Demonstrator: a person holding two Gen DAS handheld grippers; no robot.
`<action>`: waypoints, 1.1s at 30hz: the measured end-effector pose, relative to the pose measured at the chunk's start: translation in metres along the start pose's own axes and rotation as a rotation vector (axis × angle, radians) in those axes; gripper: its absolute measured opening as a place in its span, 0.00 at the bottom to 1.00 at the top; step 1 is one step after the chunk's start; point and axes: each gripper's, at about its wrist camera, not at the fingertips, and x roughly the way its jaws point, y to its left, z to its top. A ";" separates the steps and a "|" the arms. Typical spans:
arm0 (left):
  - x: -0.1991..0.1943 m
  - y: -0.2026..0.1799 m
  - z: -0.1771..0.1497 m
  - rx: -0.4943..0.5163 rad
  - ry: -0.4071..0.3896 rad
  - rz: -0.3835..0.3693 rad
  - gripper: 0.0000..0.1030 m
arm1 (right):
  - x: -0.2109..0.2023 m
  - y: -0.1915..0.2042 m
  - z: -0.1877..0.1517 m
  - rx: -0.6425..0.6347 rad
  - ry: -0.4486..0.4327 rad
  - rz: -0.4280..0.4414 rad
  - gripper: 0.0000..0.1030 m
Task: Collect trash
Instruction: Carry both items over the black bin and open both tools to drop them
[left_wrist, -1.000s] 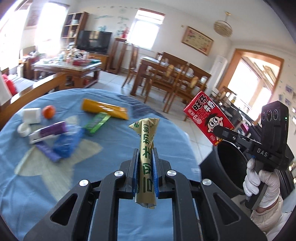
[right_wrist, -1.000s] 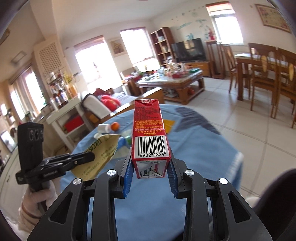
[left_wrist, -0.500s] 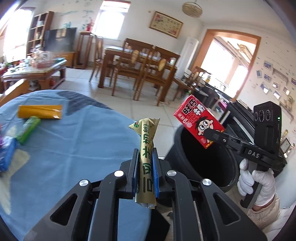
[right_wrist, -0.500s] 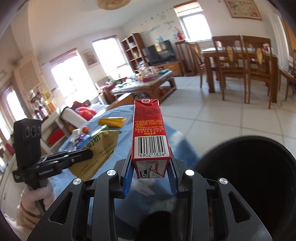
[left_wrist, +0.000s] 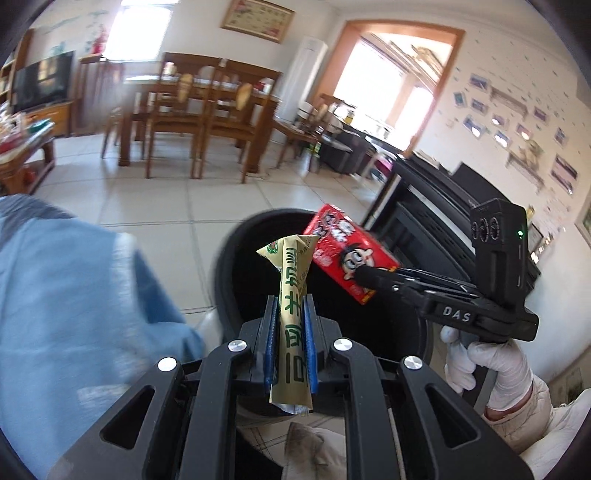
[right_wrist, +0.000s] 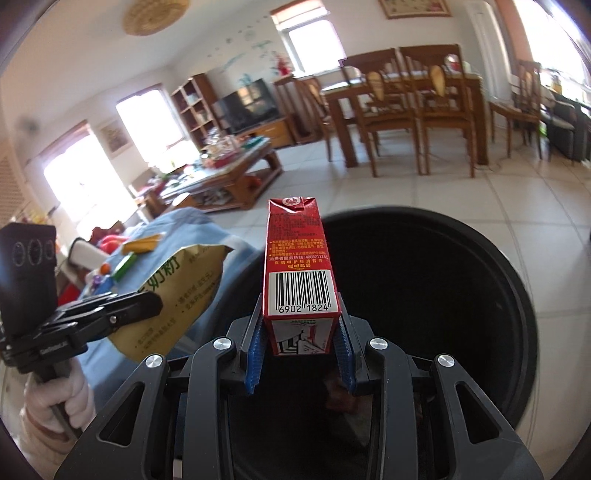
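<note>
Left gripper (left_wrist: 290, 343) is clamping a yellow-green pouch (left_wrist: 291, 321) upright between its blue pads, jaws nearly closed on it, pouch top sitting over the near-left rim of the black bin (left_wrist: 229, 269). Right gripper (right_wrist: 301, 345) is pinching a red milk carton (right_wrist: 297, 266) by its base, barcode side facing the camera, carton standing upright over the bin's (right_wrist: 509, 280) dark opening. In the left wrist view the right gripper (left_wrist: 364, 275) is coming in from the right edge, gloved hand (left_wrist: 491, 365) wrapping its handle, carton (left_wrist: 351, 254) tilting over the bin mouth and just beside the pouch top.

Going left to right across the room: blue tablecloth (left_wrist: 74, 295) is covering the table at the left, its edge hanging just beside the bin. Leftover trash is lying on the cloth's (right_wrist: 207, 225) far part: a yellow packet (right_wrist: 142, 245), a green wrapper (right_wrist: 123, 266); smaller bits are too small to tell. A cluttered wooden coffee table (right_wrist: 236, 173) and TV (right_wrist: 251, 105) are sitting beyond, then a dining table with wooden chairs (left_wrist: 192, 107), then a bright doorway (left_wrist: 391, 85). White floor tiles (left_wrist: 155, 203) are running under everything. A black piano (left_wrist: 443, 206) is standing at the right under a wall of small photos.
</note>
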 end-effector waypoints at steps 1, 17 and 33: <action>0.004 -0.004 0.000 0.011 0.006 -0.007 0.14 | -0.001 -0.004 -0.002 0.008 0.002 -0.006 0.32; 0.049 -0.030 -0.002 0.087 0.083 -0.025 0.15 | -0.004 -0.035 -0.014 0.072 0.013 -0.039 0.32; 0.033 -0.037 -0.007 0.102 0.028 0.013 0.70 | -0.011 -0.024 -0.008 0.084 -0.020 -0.059 0.59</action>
